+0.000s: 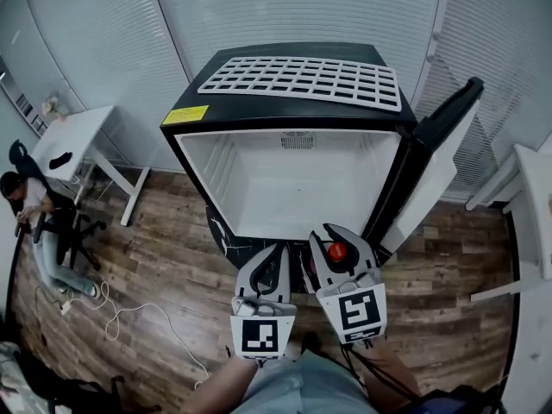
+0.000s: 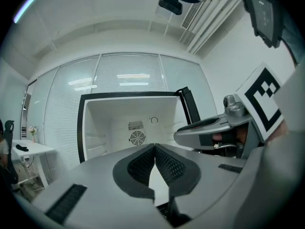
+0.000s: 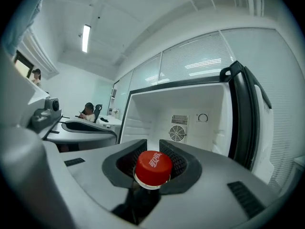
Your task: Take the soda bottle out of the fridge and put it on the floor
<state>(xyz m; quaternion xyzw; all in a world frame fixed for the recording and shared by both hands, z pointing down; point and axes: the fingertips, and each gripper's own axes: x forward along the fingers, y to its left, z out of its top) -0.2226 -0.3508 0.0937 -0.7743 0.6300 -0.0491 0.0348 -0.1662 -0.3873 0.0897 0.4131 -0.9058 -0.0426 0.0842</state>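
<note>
The soda bottle shows only by its red cap and dark neck. My right gripper is shut on that neck just below the cap, in front of the open black fridge. The fridge's white inside holds nothing. Its door stands open to the right. My left gripper hangs beside the right one, shut with nothing between its pads. The bottle's body is hidden under the right gripper.
A white wire shelf lies on top of the fridge. A person sits by a white desk at the left. A white cable trails over the wooden floor. Another white table stands at the right.
</note>
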